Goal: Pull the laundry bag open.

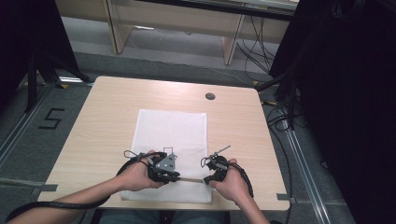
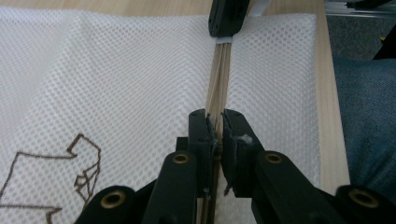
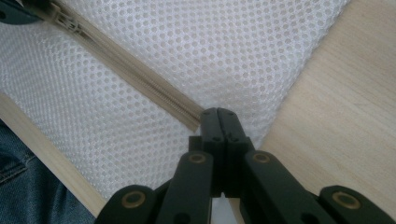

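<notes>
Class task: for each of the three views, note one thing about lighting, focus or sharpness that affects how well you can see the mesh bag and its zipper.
High view: table evenly lit, side edges black, mesh bag soft. Left gripper view: weave crisp, zipper blurs far off. Right gripper view: weave sharp, jaw bases soft.

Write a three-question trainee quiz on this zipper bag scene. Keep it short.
1. True or false: the left gripper has its fingers on the zipper.
2. What does the right gripper pinch: A) the end of the zipper on the white mesh bag, B) the table, C) a cable?
3. On what does the bag lie?

Key: 1 true; 2 A; 3 the wooden table.
</notes>
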